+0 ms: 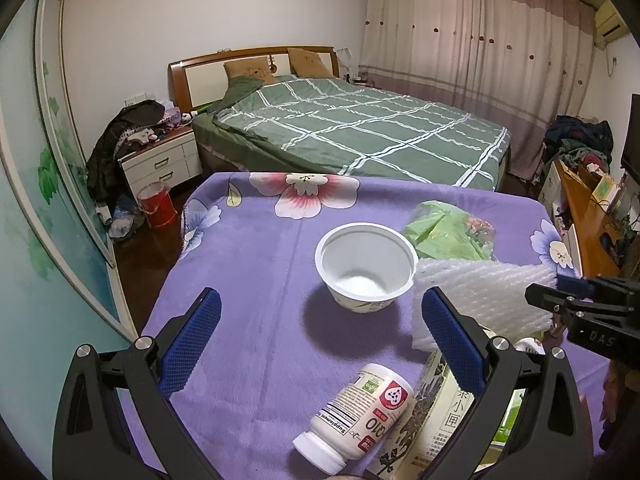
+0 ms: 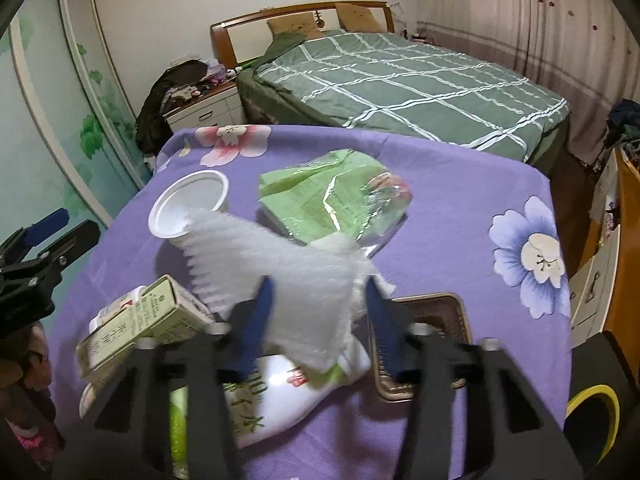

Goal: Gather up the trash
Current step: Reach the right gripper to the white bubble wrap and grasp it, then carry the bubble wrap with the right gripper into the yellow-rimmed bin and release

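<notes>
Trash lies on a table with a purple flowered cloth point(image 1: 256, 264). A white plastic cup point(image 1: 365, 266) stands upright mid-table, also in the right wrist view point(image 2: 188, 208). A white supplement bottle point(image 1: 356, 416) lies on its side next to a tea carton point(image 1: 436, 420). My left gripper point(image 1: 320, 340) is open and empty above the cloth, near the bottle. My right gripper point(image 2: 318, 312) is closed on a white foam wrap sheet point(image 2: 280, 264) and holds it above the table. A crumpled green plastic bag point(image 2: 336, 196) lies behind it. A white-green pouch point(image 2: 280, 392) lies under the right gripper.
A brown tray point(image 2: 424, 344) sits on the table by the right gripper. A green-quilted bed point(image 1: 360, 128) stands beyond the table. A red bucket point(image 1: 156, 204) is on the floor near a white nightstand point(image 1: 160, 160). A wooden cabinet point(image 1: 584, 216) lines the right.
</notes>
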### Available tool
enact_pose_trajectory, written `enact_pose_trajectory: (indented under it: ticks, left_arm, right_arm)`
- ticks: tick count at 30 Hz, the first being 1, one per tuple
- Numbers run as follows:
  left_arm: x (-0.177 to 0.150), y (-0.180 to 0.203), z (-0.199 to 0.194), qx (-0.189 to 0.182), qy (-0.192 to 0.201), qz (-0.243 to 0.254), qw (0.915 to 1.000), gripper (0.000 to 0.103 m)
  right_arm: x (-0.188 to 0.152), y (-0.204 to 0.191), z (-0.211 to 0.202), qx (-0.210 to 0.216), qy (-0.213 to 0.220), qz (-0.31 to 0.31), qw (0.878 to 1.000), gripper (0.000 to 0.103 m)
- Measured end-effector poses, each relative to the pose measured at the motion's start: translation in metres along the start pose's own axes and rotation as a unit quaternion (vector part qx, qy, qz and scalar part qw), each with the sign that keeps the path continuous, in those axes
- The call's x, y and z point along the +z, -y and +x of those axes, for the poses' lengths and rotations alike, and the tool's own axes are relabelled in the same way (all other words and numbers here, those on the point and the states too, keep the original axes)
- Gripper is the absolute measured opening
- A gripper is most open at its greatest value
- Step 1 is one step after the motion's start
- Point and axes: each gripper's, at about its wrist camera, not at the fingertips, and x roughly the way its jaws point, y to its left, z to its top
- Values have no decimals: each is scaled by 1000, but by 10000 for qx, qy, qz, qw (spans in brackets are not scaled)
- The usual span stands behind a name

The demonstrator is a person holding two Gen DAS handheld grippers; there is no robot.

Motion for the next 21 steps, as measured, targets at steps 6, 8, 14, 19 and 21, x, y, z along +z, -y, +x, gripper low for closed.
enact_pose_trajectory:
  ticks: [6,8,14,19,21]
  left_arm:
    - [-3,-4,-6,-29,33,-15,10000,99]
    - [-4,-6,-14,-45,88,-47,9999,99]
    - [-7,-9,-43,-75,264,-45,9996,99]
    - [-18,0,-74,-204,369,66,9991,99]
    - [-23,6,-86,-256,397,141,9988,99]
  right_arm:
    - [-7,-5,-34,195,336,23,9992,13]
    - [-11,-6,-49,210,490,45,9986,13]
    - [-30,1,-109,-28,1052,228,9942,12]
    - [-60,29,-150,-454,1331,634,9880,12]
    - [-77,46,-168,-644,1427,885,9837,12]
